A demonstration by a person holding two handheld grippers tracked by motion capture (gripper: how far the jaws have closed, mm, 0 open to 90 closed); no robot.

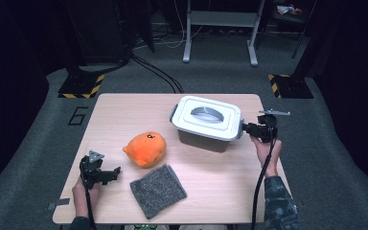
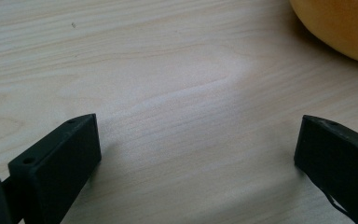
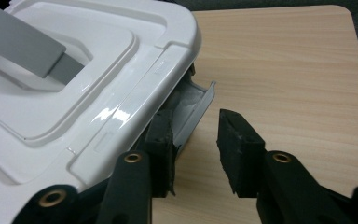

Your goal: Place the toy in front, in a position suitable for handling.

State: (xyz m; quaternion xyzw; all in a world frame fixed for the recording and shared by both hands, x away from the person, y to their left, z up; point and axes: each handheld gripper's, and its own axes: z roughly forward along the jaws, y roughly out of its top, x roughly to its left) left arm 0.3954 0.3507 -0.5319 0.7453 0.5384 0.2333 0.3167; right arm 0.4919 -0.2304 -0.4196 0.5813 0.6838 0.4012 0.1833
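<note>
A white-lidded grey storage box (image 1: 206,122) with a grey handle (image 3: 23,42) stands at the back right of the table. Its right-end latch (image 3: 199,105) is swung outward. My right gripper (image 1: 247,128) is at that end of the box; in the right gripper view (image 3: 195,116) one jaw sits under the lid's edge beside the latch, while the other stands apart from it over bare wood. My left gripper (image 1: 116,173) rests open near the table's front left, its jaws (image 2: 198,122) wide over bare wood. An orange plush (image 1: 145,148) lies just beyond it (image 2: 340,23).
A grey cloth (image 1: 157,190) lies flat near the front edge, right of the left gripper. The wooden table (image 1: 124,110) stands on grey carpet. Beyond it are a white desk frame (image 1: 220,28) and floor stands with hazard tape (image 1: 81,86).
</note>
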